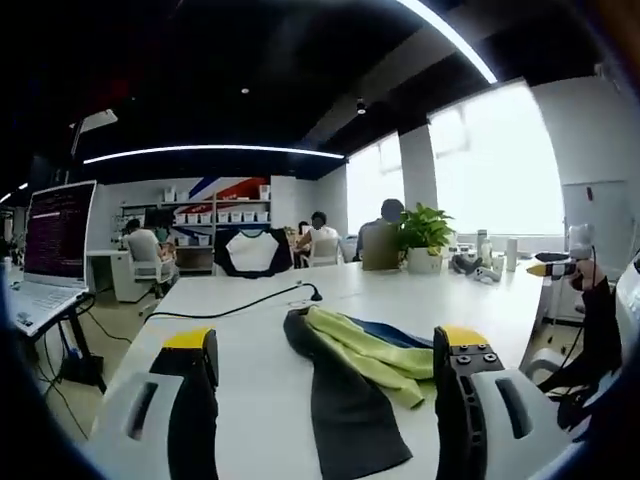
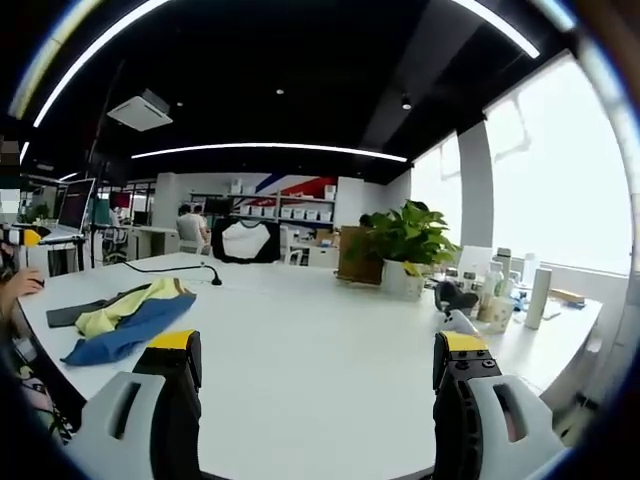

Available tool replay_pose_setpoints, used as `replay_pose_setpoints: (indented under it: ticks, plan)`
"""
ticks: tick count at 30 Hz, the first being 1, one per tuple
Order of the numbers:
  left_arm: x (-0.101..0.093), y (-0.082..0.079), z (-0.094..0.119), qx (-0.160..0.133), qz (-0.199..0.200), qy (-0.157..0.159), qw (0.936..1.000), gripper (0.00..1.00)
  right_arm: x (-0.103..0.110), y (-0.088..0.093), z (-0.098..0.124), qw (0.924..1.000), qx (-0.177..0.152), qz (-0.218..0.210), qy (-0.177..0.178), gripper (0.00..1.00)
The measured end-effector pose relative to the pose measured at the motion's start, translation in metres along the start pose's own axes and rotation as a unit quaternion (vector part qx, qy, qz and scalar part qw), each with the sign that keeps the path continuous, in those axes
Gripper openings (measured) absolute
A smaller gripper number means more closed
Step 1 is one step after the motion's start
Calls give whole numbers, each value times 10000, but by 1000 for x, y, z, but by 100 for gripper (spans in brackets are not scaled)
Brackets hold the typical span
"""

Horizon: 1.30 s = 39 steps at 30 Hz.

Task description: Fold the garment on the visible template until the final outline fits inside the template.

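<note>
Crumpled garment [image 1: 360,375] on the white table [image 1: 250,400] — both grippers' fingers [image 1: 195,385] [image 2: 180,385] spread wide, empty.

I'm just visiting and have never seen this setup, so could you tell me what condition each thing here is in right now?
Garment: lying crumpled on the white table, not yet folded, untouched.
Left gripper: open, holding nothing, garment lying between its jaws.
Right gripper: open, holding nothing, over bare table.
Laptop: lid open, screen lit.
Potted plant: upright on the table.
Black cable: lying loose across the table.
</note>
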<state>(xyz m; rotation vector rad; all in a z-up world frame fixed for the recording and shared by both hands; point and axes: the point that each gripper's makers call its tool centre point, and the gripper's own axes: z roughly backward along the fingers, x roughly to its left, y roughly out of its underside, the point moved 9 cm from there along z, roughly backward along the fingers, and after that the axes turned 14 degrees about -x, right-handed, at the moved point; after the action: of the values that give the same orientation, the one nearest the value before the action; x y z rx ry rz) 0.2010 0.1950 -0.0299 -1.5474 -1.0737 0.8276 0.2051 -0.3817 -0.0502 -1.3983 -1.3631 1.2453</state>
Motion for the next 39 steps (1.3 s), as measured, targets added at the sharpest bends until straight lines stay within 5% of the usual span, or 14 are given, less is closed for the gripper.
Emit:
replay_pose_setpoints:
  ticks: [8, 11, 16, 18, 20, 23, 26, 29, 33, 39]
  plan:
    - [-2, 15, -5, 219, 179, 396, 9988, 91, 10, 2, -3, 9996, 99, 157, -189, 99]
    - [0, 31, -6, 554, 772, 647, 9934, 89, 10, 2, -4, 9991, 120, 372, -167, 99]
    - [2, 37, -8, 650, 266, 789, 9944, 85, 6, 6, -3, 9994, 188, 260, -136, 99]
    - [-3, 45, -8, 844, 284, 1302, 9875, 85, 5, 6, -3, 9994, 197, 269, -131, 99]
    - [-7, 56, -8, 1084, 820, 1591, 9779, 82, 5, 7, -3, 9993, 214, 273, -144, 99]
    - [-4, 63, -13, 1115, 885, 1554, 9775, 78, 6, 7, -4, 9993, 226, 230, -164, 99]
    - [-6, 71, -13, 1424, 489, 1615, 9753, 78, 6, 6, -2, 9993, 220, 236, -173, 99]
    - [-6, 76, -14, 1541, 747, 1529, 9733, 80, 4, 5, -2, 9996, 163, 177, -149, 99]
    - [-5, 84, -15, 1723, 514, 1539, 9716, 81, 2, 5, -1, 9991, 233, 348, -68, 99]
    - [1, 102, -17, 1975, 733, 1554, 9651, 78, -1, 5, 0, 9990, 248, 364, -14, 99]
